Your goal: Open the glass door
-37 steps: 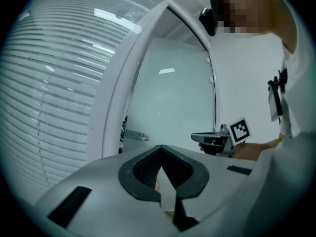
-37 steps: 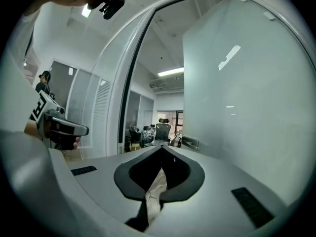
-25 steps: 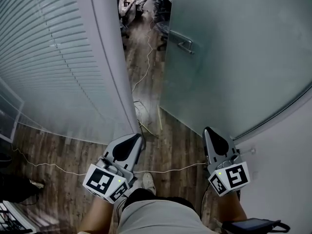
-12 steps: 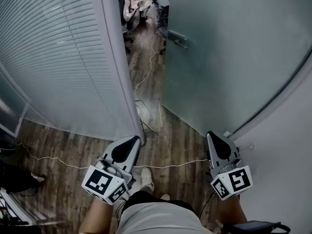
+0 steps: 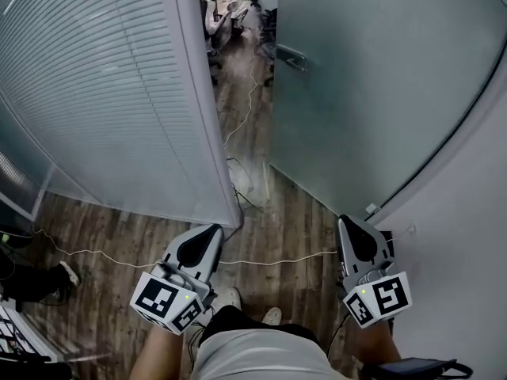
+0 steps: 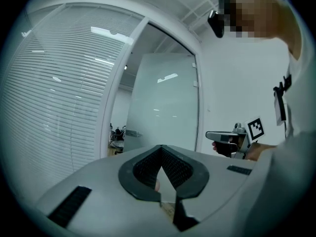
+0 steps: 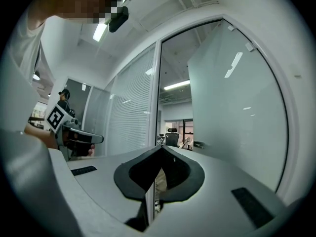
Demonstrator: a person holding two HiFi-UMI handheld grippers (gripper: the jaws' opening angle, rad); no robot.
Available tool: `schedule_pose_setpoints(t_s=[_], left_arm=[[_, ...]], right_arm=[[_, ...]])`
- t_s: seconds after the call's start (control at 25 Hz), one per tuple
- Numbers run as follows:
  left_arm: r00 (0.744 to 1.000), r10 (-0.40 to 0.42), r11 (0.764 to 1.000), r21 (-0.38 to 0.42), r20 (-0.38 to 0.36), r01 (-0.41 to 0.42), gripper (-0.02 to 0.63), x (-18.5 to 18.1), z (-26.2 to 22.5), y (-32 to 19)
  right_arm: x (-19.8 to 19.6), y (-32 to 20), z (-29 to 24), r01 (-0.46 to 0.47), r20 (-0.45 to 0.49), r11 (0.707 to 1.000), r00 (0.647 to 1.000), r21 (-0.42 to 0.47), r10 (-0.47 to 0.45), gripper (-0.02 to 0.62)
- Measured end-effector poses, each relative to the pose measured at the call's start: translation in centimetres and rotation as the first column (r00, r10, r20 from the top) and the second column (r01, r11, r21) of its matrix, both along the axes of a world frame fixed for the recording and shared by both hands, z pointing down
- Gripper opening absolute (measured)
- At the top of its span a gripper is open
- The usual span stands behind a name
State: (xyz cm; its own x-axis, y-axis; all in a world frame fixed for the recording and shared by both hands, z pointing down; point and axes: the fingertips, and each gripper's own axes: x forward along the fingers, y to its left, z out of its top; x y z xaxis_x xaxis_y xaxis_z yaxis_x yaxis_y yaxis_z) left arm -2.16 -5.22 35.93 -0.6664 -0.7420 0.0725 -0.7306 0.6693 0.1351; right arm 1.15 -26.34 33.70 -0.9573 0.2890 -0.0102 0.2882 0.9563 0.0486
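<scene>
The frosted glass door (image 5: pixel 372 77) stands swung open into the room beyond, its metal handle (image 5: pixel 291 56) far ahead. Both grippers are held level in front of the doorway, well short of the door. My left gripper (image 5: pixel 214 229) is shut with nothing in it, just below the foot of the door frame post (image 5: pixel 207 117). My right gripper (image 5: pixel 346 222) is shut and empty too, near the door's hinge corner. In the left gripper view the door (image 6: pixel 163 102) shows past the closed jaw tips. The right gripper view shows the door (image 7: pixel 232 107) and its handle (image 7: pixel 198 144).
A glass wall with white blinds (image 5: pixel 103 93) runs along the left. A white wall (image 5: pixel 467 212) closes the right side. A thin cable (image 5: pixel 261 261) lies across the wood floor. Office chairs (image 5: pixel 222 14) stand beyond the doorway. A shoe (image 5: pixel 67 272) shows at far left.
Both grippers have drawn back a little from the doorway, along with the head view. The door stands open as before. A shoe has come into view at the left.
</scene>
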Motion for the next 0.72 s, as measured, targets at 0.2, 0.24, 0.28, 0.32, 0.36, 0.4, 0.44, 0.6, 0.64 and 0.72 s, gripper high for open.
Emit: schedule_pose_setpoints(t_s=[0.2,0.24,0.28,0.32,0.36,0.4,0.44,0.6,0.64,0.72], left_arm=[[1.0,0.022,1.0,0.009,0.012,-0.022,0.0,0.2,0.1,0.8],[1.0,0.025,1.0,0.015,0.017,-0.025,0.0,0.0,-0.2,1.1],[0.999,0.027,0.999,0.021,0.022,-0.028,0.0,-0.3,-0.5,1.6],[0.999,0.03,0.999,0.026,0.026,-0.03,0.0,-0.7,-0.8,2.0],[0.999,0.031,0.999,0.03,0.028,-0.032,0.0,-1.1,-1.2,2.5],[0.999,0.034,0.999,0.034,0.03,-0.035,0.0,-1.6,-1.4,2.9],[0.999,0.037,0.999,0.037,0.031,-0.038,0.0,-2.0,-1.6,3.2],[0.997,0.058,0.998,0.017,0.047,-0.059,0.0,-2.8,-1.4,4.1],[0.997,0.065,0.998,0.015,0.048,-0.065,0.0,-2.9,-1.3,4.1],[0.996,0.075,0.997,0.014,0.049,-0.076,0.0,-3.1,-1.1,4.3]], right_arm=[[1.1,0.7,-0.4,-0.033,0.016,0.999,0.999,0.005,0.033,0.002],[1.1,1.1,-0.6,-0.04,0.02,0.999,0.999,0.009,0.04,0.002],[1.0,1.5,-0.9,-0.046,0.024,0.999,0.999,0.012,0.046,0.002],[0.9,2.0,-1.3,-0.052,0.029,0.998,0.998,0.017,0.052,0.0],[0.7,2.5,-1.7,-0.058,0.032,0.998,0.998,0.023,0.057,0.0],[0.5,3.0,-2.0,-0.064,0.034,0.998,0.997,0.027,0.063,0.0],[0.3,3.3,-2.3,-0.07,0.034,0.997,0.997,0.028,0.069,0.0],[0.0,4.5,-2.1,-0.091,0.04,0.995,0.995,0.03,0.09,0.0],[0.0,4.7,-2.0,-0.097,0.043,0.995,0.995,0.032,0.095,0.0],[-0.1,5.0,-2.0,-0.107,0.05,0.994,0.993,0.032,0.106,0.0]])
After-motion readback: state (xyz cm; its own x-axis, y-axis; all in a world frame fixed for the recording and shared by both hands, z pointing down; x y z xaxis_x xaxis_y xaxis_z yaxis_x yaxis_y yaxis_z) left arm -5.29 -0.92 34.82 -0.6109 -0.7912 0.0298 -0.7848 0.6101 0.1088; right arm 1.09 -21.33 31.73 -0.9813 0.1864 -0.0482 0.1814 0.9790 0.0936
